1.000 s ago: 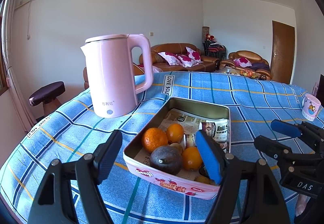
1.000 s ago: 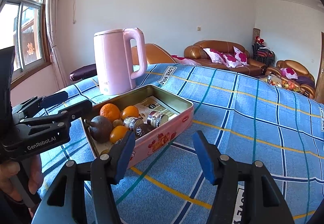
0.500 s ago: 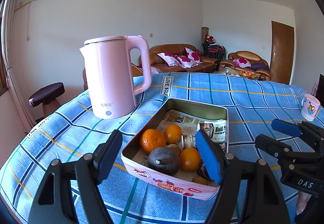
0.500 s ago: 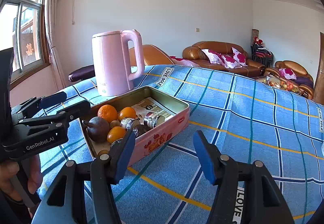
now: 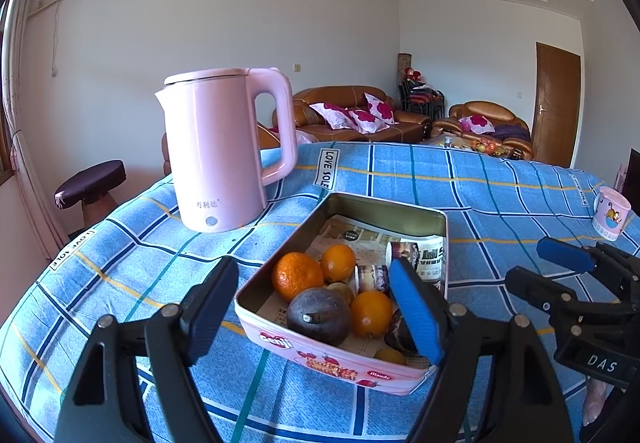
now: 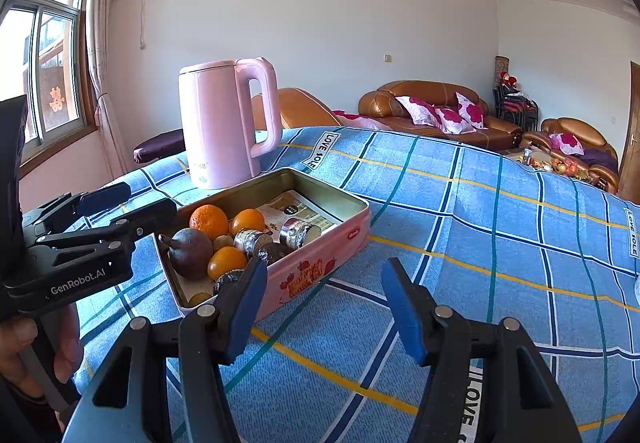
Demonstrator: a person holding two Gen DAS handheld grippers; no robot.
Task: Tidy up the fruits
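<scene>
pink tin (image 5: 344, 357) of oranges (image 5: 297, 275) and dark fruit (image 5: 319, 316) on blue checked worktop (image 5: 500, 199), left gripper (image 5: 316, 313) opening empty before its near end, right gripper (image 6: 324, 307) parted and empty just beside; best lowered squarely over one fruit before closing.

The tin (image 5: 344, 359) is crowded at its near end: fruit (image 5: 298, 275) and small jars (image 6: 298, 233) sit touching, leaving only narrow gaps. Its far end holds only paper lining. A kettle (image 5: 224, 151) stands just beyond the tin's far left corner. The cloth (image 6: 500, 243) right of the tin is bare; a mug (image 5: 610, 213) stands well apart.
</scene>
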